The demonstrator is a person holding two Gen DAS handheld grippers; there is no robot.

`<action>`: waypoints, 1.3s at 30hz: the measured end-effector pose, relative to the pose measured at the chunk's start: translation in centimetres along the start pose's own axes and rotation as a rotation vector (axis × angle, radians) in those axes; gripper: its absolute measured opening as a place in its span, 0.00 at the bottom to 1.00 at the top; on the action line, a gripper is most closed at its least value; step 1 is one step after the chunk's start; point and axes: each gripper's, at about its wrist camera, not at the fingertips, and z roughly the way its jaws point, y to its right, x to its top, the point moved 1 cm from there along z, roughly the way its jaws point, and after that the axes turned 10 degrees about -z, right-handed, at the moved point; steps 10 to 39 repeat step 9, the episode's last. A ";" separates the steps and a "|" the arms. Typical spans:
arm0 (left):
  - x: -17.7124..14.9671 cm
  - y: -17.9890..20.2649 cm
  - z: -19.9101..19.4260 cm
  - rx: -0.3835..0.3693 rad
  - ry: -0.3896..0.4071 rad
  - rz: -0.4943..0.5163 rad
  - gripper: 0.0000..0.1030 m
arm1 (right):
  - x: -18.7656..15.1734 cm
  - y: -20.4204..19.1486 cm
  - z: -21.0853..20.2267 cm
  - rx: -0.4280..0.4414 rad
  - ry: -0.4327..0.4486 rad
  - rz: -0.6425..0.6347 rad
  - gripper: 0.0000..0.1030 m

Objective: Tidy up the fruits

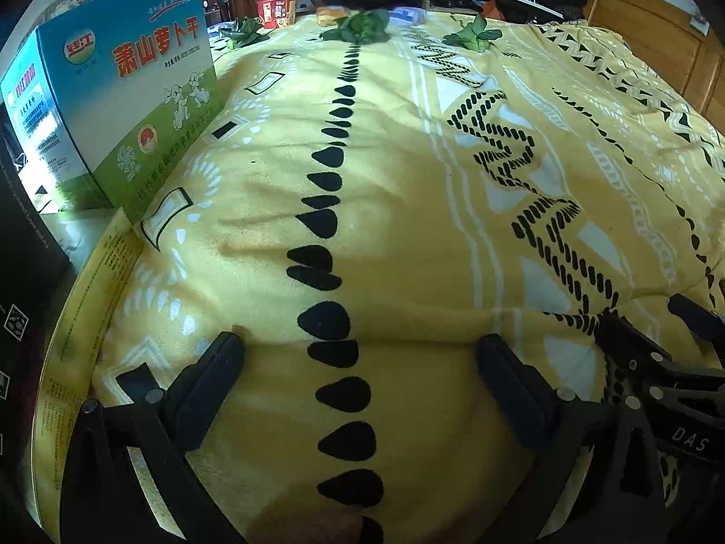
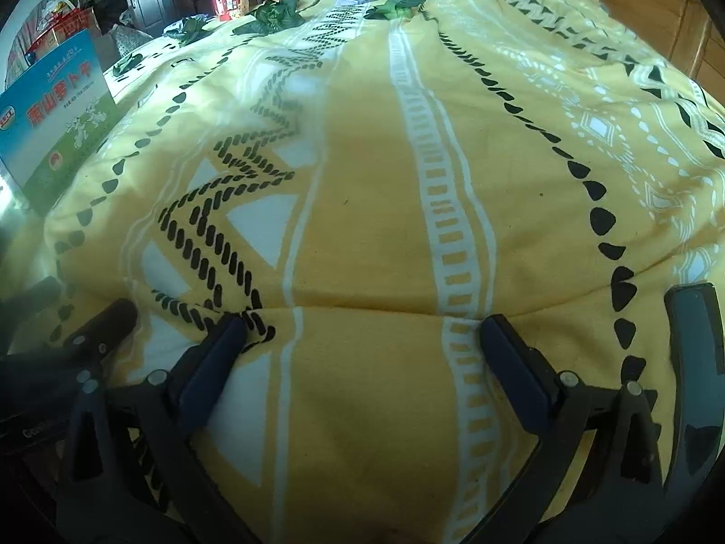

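Several green leafy bunches lie at the far edge of the yellow patterned blanket (image 1: 408, 208): one at the middle (image 1: 358, 27), one to the right (image 1: 473, 36), one to the left (image 1: 242, 32). They also show in the right wrist view (image 2: 274, 13) (image 2: 398, 2). A small orange-yellow item (image 1: 331, 16) lies behind the middle bunch. My left gripper (image 1: 360, 349) is open and empty, low over the near blanket. My right gripper (image 2: 362, 331) is open and empty beside it; its frame (image 1: 652, 376) shows in the left wrist view.
A blue and green printed box (image 1: 122, 90) stands at the left edge, also seen in the right wrist view (image 2: 54, 109). A red instant-noodle cup (image 1: 275, 11) and a small blue-white pack (image 1: 408, 14) sit at the far edge. A wooden headboard (image 1: 657, 41) is at the right. A dark phone (image 2: 695, 362) lies near right.
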 end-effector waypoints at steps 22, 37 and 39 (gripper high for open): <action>0.2 0.1 0.0 0.001 0.015 0.003 1.00 | 0.3 0.5 0.4 0.011 0.007 0.007 1.00; 0.2 0.1 0.0 0.001 0.015 0.003 1.00 | 0.3 0.5 0.4 0.011 0.007 0.007 1.00; 0.2 0.1 0.0 0.001 0.015 0.003 1.00 | 0.3 0.5 0.4 0.011 0.007 0.007 1.00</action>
